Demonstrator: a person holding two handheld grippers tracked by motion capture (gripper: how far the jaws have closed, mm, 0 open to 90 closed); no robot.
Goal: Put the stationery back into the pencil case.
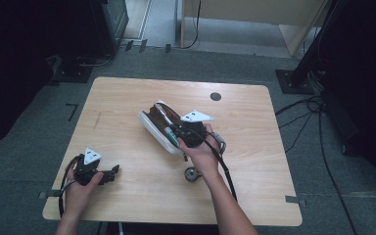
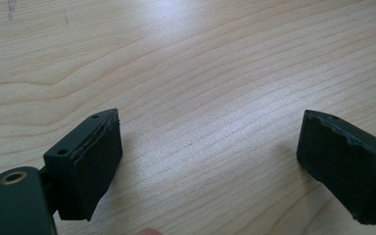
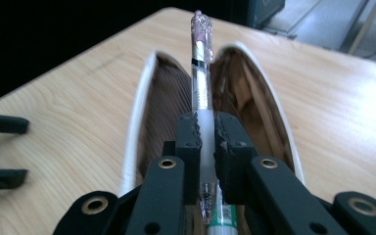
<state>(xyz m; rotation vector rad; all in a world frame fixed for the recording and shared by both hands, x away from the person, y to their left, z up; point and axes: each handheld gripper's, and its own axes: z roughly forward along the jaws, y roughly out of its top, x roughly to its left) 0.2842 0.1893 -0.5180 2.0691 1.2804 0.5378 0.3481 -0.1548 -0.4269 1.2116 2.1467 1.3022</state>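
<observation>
A white pencil case (image 1: 152, 128) lies open on the wooden table (image 1: 127, 98), its brown lining (image 3: 164, 103) showing. My right gripper (image 1: 178, 128) hovers over the open case, shut on a clear pen (image 3: 201, 73) with a pink cap end; the pen points away along the case's opening. A green-and-white marker (image 3: 225, 215) sits just beneath the jaws inside the case. My left gripper (image 1: 113, 171) rests near the table's front left, open, with only bare wood (image 2: 205, 147) between its pads (image 2: 95, 166).
A small round metal object (image 1: 192, 174) lies on the table beside my right wrist. A dark round grommet (image 1: 216, 96) sits near the far edge. Cables (image 1: 313, 112) and a stand base (image 1: 293, 78) are on the floor to the right.
</observation>
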